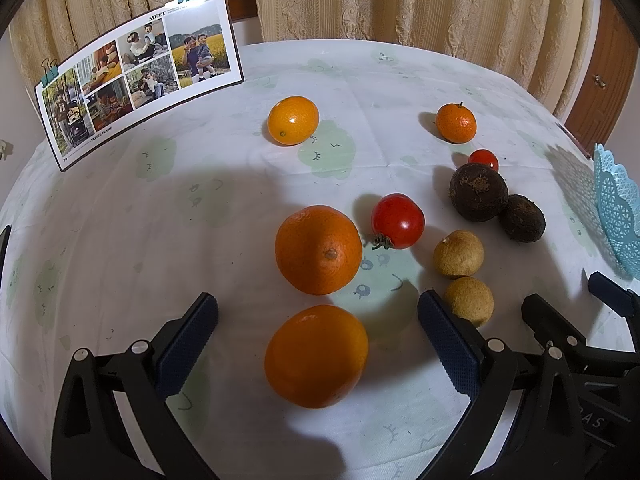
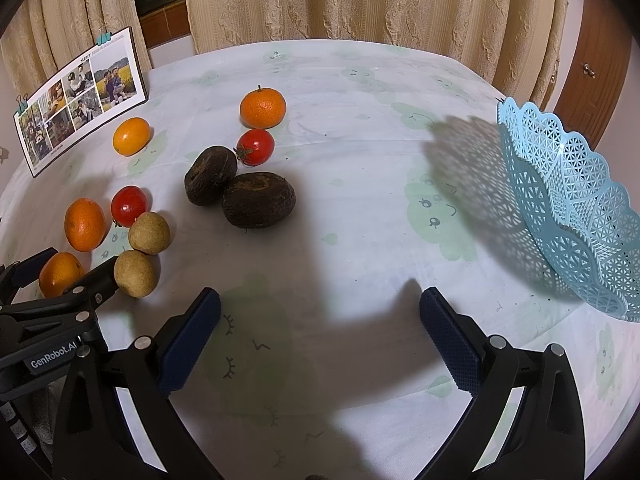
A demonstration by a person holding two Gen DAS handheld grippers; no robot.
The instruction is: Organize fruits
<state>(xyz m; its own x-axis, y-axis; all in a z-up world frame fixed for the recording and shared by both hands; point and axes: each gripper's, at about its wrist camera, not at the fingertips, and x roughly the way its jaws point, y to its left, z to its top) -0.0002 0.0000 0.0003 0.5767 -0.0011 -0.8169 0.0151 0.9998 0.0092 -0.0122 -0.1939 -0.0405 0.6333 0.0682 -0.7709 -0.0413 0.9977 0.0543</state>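
Surface point(image 2: 360, 208) under pale printed cloth: four oranges point(image 1: 318, 250), two tomatoes point(image 1: 397, 221), two tan fruits point(image 1: 458, 253), two dark ones point(image 2: 258, 199), probably avocados, blue basket point(image 2: 576, 216), photo card point(image 1: 136, 80).

Pale desk cloth point(image 2: 360, 208) printed with green cartoon shapes; light-blue lattice plastic basket point(image 2: 576, 216); orange round citrus point(image 1: 318, 250); red glossy tomato point(image 1: 398, 221); dark-brown rough fruit point(image 2: 259, 199); tan speckled fruit point(image 1: 458, 253).

a home: curtains point(image 1: 400, 4), family photo board point(image 1: 136, 80).
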